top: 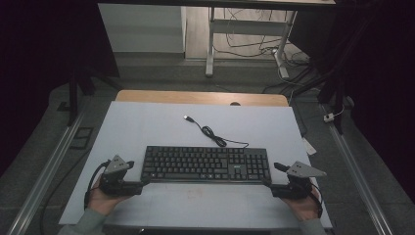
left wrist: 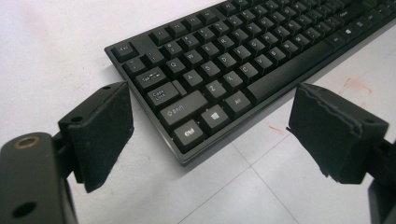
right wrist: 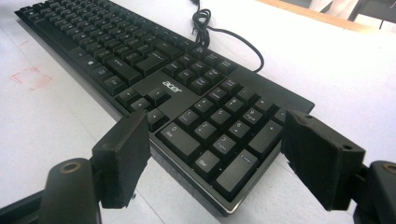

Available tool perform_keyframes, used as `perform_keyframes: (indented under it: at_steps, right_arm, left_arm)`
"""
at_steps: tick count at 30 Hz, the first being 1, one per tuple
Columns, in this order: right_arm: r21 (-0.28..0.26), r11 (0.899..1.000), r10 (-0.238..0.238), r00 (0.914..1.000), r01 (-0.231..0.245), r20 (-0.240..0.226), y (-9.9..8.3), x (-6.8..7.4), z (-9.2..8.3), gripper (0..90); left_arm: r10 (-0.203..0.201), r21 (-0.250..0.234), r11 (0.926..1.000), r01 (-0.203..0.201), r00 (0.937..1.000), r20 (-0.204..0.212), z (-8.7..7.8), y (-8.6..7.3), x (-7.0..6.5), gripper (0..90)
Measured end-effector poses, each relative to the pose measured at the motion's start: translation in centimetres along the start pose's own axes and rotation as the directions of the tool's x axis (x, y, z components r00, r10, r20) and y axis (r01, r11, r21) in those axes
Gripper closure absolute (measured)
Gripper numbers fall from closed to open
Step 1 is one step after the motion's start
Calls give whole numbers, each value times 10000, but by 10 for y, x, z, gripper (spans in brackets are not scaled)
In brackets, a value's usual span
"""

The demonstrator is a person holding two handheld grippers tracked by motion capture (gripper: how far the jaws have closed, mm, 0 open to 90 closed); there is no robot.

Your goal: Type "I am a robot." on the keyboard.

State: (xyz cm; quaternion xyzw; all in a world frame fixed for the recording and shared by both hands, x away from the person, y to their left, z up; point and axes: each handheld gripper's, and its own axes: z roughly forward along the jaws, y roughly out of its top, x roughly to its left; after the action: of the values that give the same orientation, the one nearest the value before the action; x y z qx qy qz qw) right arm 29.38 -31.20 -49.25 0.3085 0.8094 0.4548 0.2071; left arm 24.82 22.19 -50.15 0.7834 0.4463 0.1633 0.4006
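Your left gripper (top: 143, 183) sits at the near left corner of the black keyboard (top: 206, 164), its jaws spread wide and released; in the left gripper view that corner, with the Ctrl key, lies between the two pads (left wrist: 105, 133) without either one pressing on it. The keyboard rests flat on the white table (top: 147, 127), lengthwise across it, its cable (top: 213, 133) curling away toward the far edge. Your right gripper (top: 267, 184) stands at the near right corner, jaws likewise apart and holding nothing; in the right gripper view the number pad's corner lies between its pads (right wrist: 123, 156)
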Motion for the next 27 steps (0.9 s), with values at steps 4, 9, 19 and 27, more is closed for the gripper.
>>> perform_keyframes:
  at_steps: [4,9,19,27]
  right_arm:
    - [61,10000,-17,10000,16,80,0,2,0,247]
    - [-2,9999,-129,9999,129,102,1,7,-2,259]
    - [-40,10000,-66,9999,66,149,1,6,-2,267]
    - [-76,9999,-90,9999,91,147,1,7,-1,277]
  left_arm:
    - [13,-65,10000,-13,10000,33,-2,2,-2,139]
    - [125,-156,9998,-122,9998,135,-4,2,-5,140]
    - [92,-144,9999,-89,9998,188,-3,4,-4,141]
    - [148,-143,9998,-145,9997,205,-3,5,-6,151]
